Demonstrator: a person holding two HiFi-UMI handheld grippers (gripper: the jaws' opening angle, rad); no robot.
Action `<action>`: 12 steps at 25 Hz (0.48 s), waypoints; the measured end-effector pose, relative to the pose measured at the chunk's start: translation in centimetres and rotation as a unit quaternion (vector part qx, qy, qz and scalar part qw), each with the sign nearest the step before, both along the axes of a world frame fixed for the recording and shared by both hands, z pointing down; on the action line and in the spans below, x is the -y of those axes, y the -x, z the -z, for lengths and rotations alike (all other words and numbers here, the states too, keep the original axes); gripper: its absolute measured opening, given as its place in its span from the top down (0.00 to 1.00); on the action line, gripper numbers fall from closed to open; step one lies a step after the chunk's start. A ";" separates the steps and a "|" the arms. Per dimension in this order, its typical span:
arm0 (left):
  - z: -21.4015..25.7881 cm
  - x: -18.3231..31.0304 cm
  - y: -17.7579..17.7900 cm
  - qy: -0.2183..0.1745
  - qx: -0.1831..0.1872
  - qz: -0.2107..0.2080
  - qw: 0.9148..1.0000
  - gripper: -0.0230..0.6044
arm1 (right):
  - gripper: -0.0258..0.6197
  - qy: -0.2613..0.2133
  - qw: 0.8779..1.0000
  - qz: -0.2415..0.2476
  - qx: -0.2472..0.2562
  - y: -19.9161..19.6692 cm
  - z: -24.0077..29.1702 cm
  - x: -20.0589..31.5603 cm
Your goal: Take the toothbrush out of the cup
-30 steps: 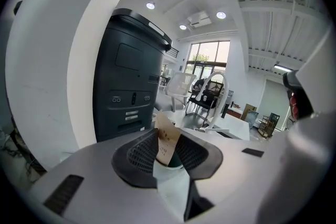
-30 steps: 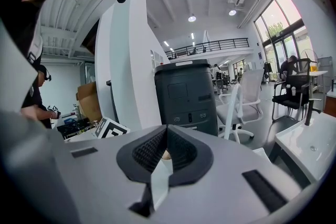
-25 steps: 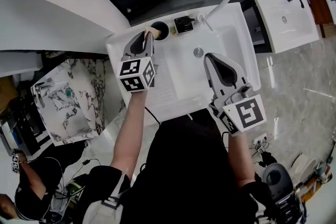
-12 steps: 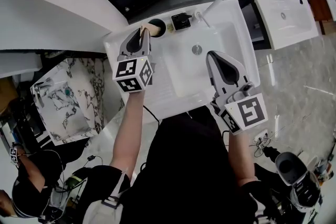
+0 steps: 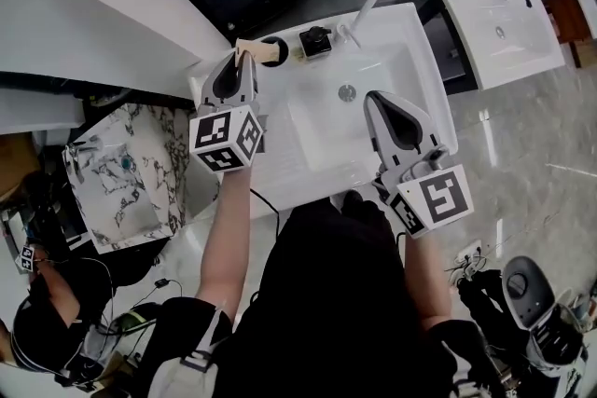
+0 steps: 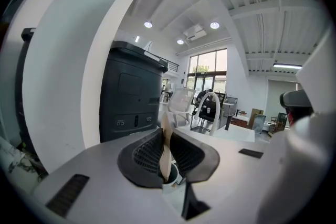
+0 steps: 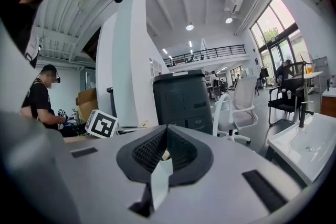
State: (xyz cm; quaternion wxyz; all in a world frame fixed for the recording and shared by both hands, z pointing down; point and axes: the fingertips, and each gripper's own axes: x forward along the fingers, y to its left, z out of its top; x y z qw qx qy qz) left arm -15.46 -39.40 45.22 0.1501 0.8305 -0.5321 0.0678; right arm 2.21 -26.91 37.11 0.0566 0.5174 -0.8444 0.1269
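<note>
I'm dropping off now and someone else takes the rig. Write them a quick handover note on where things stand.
Left gripper: shut on the beige toothbrush, just above the cup.
Right gripper: shut, empty, over the sink basin.
Cup: dark, upright on the sink's back rim.
Done: toothbrush gripped.
Left: its lower end seems to sit at the cup's mouth, though I cannot tell if it is clear; lift it free.

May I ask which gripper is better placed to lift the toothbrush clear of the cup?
Left: the left gripper clamps the toothbrush at the cup; the right gripper hangs shut over the sink.
</note>
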 end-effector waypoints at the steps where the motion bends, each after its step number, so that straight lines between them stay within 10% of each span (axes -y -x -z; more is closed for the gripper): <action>1: 0.6 -0.3 0.0 -0.006 0.000 0.003 1.000 0.89 | 0.91 -0.003 1.000 0.001 0.002 -0.3 0.2 -0.3; 12: 6.4 -5.4 -2.1 -0.057 0.017 0.030 0.998 0.89 | 0.91 -0.037 0.999 0.028 0.024 -4.0 2.9 -4.2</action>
